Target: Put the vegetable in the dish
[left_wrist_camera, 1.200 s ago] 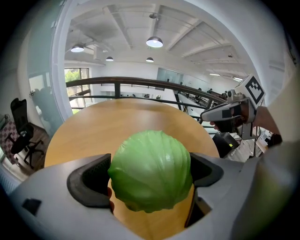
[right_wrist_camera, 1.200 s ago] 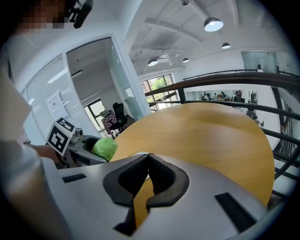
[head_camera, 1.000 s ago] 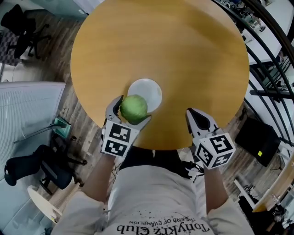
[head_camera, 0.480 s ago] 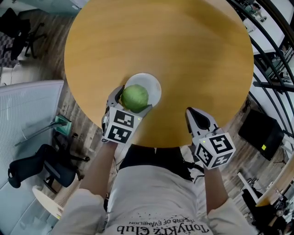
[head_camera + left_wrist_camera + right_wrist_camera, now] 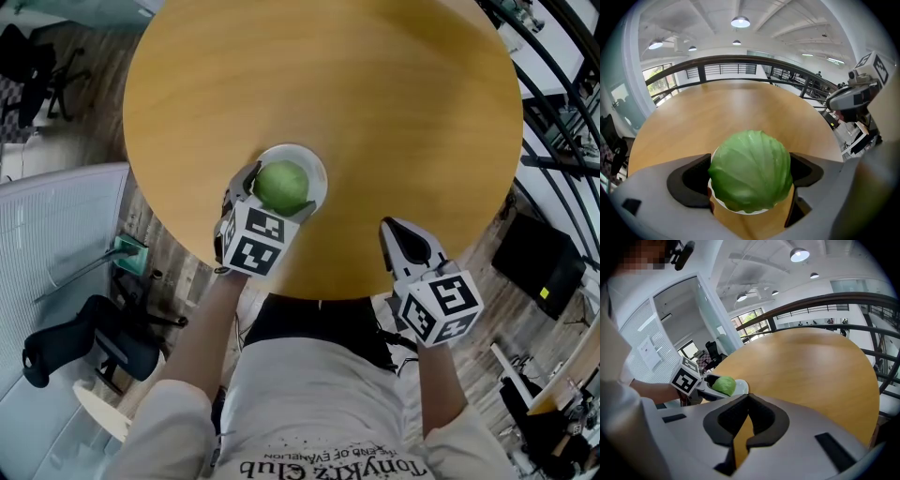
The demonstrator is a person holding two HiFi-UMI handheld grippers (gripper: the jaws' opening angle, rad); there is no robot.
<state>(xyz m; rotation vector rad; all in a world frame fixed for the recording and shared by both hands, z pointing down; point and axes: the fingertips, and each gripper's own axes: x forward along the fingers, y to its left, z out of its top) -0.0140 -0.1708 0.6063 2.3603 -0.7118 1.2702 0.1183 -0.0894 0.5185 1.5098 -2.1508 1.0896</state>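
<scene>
A round green cabbage (image 5: 281,185) is held between the jaws of my left gripper (image 5: 277,193), which is shut on it. The cabbage hangs over a small white dish (image 5: 317,171) near the front edge of the round wooden table (image 5: 375,103). In the left gripper view the cabbage (image 5: 751,171) fills the space between the jaws, and the dish rim (image 5: 740,211) shows just beneath it. My right gripper (image 5: 391,229) hovers over the table's front edge to the right, shut and holding nothing. From the right gripper view, the cabbage (image 5: 723,384) and the dish (image 5: 742,388) lie off to the left.
The table's front edge runs just below both grippers. A black office chair (image 5: 84,347) and a white panel (image 5: 56,225) stand on the floor at the left. A dark railing (image 5: 553,84) curves past the table's right side.
My left gripper has carried the cabbage forward from the table's edge to above the dish. The right gripper has stayed where it was.
</scene>
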